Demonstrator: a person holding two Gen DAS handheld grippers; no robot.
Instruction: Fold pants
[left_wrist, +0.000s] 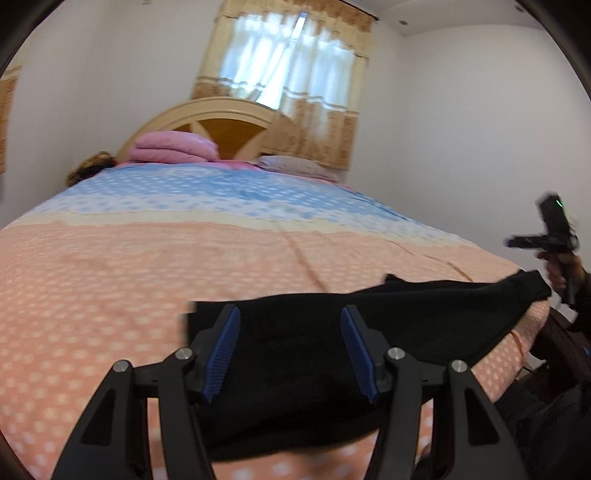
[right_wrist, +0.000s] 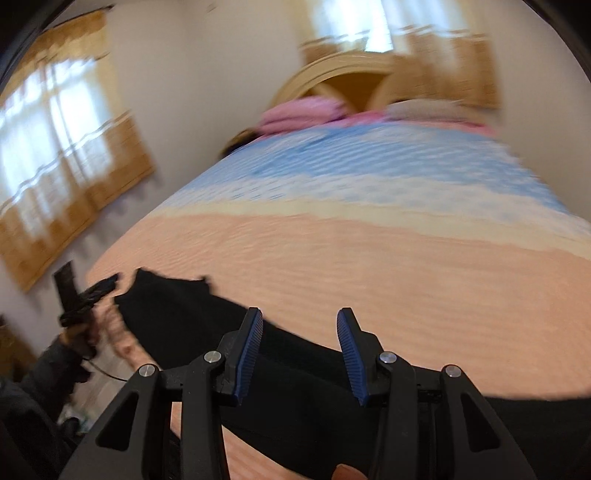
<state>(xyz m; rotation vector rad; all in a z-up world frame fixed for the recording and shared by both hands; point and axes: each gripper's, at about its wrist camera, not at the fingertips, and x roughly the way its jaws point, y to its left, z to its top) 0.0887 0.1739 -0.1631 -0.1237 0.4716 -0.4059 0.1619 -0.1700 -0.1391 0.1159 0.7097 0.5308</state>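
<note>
One pair of black pants (left_wrist: 332, 332) lies flat along the near edge of the bed (left_wrist: 147, 280), stretched sideways in a long dark band. The cloth is plain and matte, with no pattern showing; a faint seam line crosses it in the left wrist view. One end there tapers to a raised corner near the bed's right side, and in the right wrist view the far end (right_wrist: 166, 299) has a ragged outline against the sheet.

Left tongs (left_wrist: 290, 354) hang over the pants with their blue pads (left_wrist: 223, 350) standing apart, nothing pinched between them. Right tongs (right_wrist: 299, 354) are likewise spread above the dark band, pads clear of the cloth; that view is smeared by motion. Each camera catches the other tool off to the side, held in a hand (left_wrist: 556, 269) with a dark sleeve.

Beneath, the sheet is peach with pale dots, turning to blue further up. Pink folded bedding (left_wrist: 173, 147) and a pillow (left_wrist: 295, 166) sit against the wooden headboard (left_wrist: 229, 125), with a curtained window (left_wrist: 288, 62) behind.
</note>
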